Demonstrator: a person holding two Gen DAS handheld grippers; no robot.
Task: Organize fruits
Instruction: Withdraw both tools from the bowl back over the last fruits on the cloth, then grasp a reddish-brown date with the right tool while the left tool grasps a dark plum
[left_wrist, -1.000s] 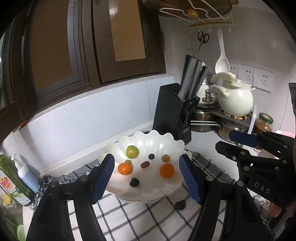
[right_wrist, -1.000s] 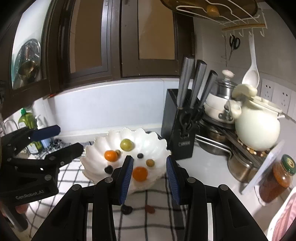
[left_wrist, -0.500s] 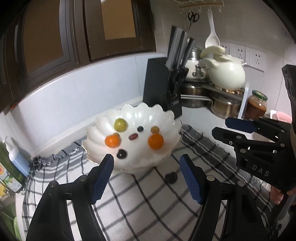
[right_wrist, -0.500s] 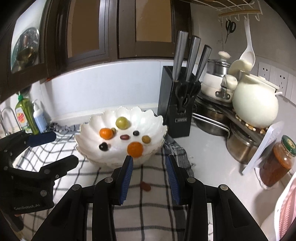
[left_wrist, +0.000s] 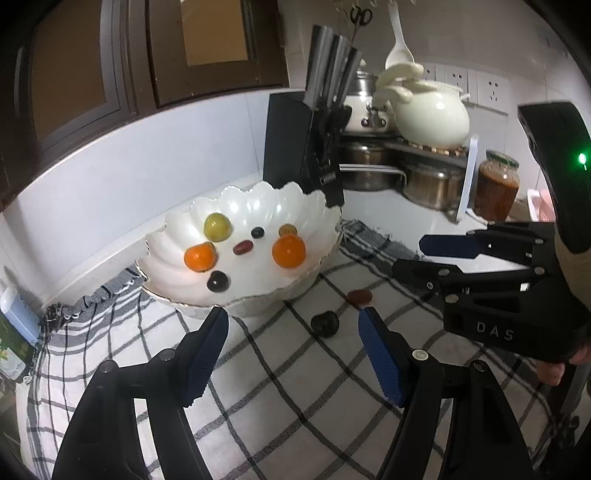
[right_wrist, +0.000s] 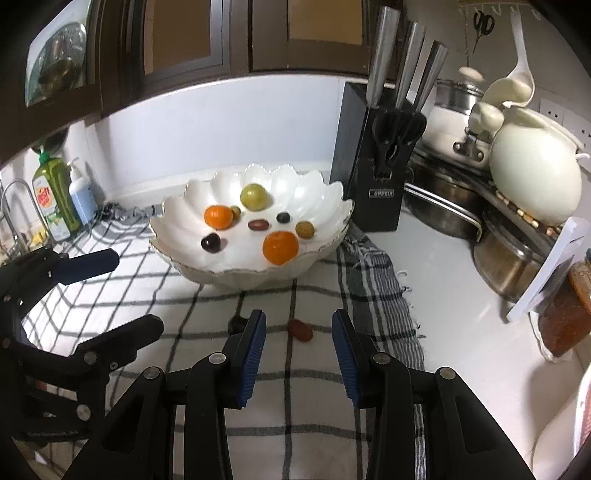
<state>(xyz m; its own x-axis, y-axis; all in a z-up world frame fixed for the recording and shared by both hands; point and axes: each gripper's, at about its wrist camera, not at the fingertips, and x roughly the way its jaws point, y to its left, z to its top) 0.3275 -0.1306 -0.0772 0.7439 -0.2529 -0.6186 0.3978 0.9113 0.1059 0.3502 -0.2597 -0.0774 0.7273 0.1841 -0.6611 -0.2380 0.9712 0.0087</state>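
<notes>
Right wrist view: a small reddish-brown fruit (right_wrist: 300, 329) is seen lying on the checked cloth (right_wrist: 184, 295), just ahead of the gap between the blue pads of the right gripper (right_wrist: 298, 334), whose jaws are held wide apart with nothing between them. A dark, wrinkled fruit (right_wrist: 236, 323) is found on the cloth just to the left of it, partly hidden behind the left pad. Beyond both, the white scalloped bowl (right_wrist: 334, 236) is set on the same cloth, and in it are counted two orange fruits (the nearer one (right_wrist: 280, 247) by the front rim, the other (right_wrist: 218, 216) toward the left), a large yellow-green one (right_wrist: 253, 197) at the back, and several smaller dark, red and green pieces. The left gripper (right_wrist: 122, 291) is seen at the left edge, above the cloth, also spread wide and holding nothing. In the left wrist view the same reddish fruit (left_wrist: 359, 296) and the dark fruit (left_wrist: 324, 324) are shown close together on the cloth, between the bowl (left_wrist: 240, 302) and the right gripper (left_wrist: 410, 254). Behind the bowl a black knife block (right_wrist: 369, 184) is placed upright on the white counter; to its right steel pots (right_wrist: 443, 210), a cream kettle (right_wrist: 535, 181) and a jar of red sauce (left_wrist: 496, 188) are gathered, and dish soap bottles (right_wrist: 59, 199) are stood at the far left.
</notes>
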